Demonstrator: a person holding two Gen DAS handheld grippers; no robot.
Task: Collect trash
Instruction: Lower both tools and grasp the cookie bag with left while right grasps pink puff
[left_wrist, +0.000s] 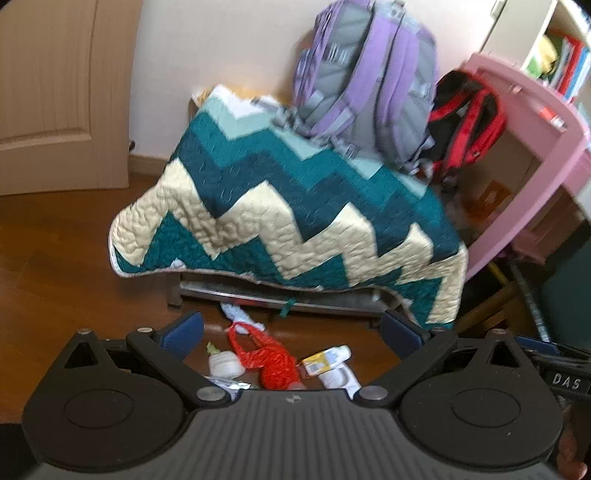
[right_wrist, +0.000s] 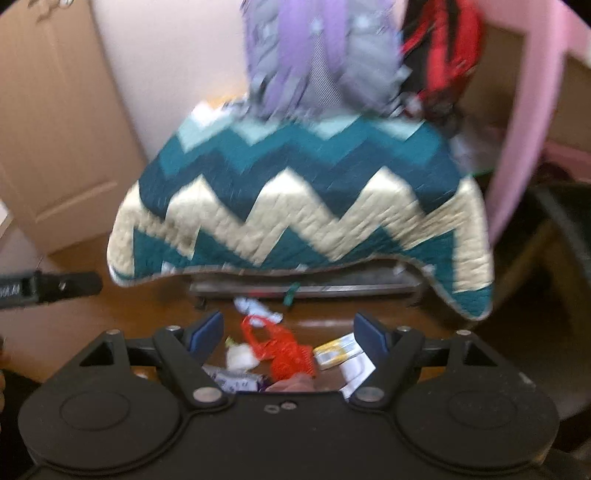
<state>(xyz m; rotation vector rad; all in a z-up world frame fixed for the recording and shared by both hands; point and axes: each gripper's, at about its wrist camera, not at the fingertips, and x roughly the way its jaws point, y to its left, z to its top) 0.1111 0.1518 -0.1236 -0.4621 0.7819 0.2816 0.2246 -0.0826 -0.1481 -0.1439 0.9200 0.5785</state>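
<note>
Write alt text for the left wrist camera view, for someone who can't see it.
The left gripper, jaws open and empty, hangs over trash on a wooden floor: a red mesh bag, a white crumpled wad and a yellow-and-white packet. Behind stands a low bench draped in a teal-and-cream zigzag quilt, with a purple backpack on top.

Ahead of the tongs we see a low bench (left_wrist: 280, 295) standing on a brown wooden floor (left_wrist: 55, 266). A zigzag quilt (left_wrist: 295, 206) in teal and cream drapes over the bench. A purple backpack (left_wrist: 369, 74) rests on top, and a red and black bag (left_wrist: 465, 122) is just beside it. Behind them is a pale wall (left_wrist: 221, 44). To the left stands a beige door (left_wrist: 62, 92). To the right we see a pink desk (left_wrist: 532, 155) and a white shelf unit (left_wrist: 554, 48).
</note>
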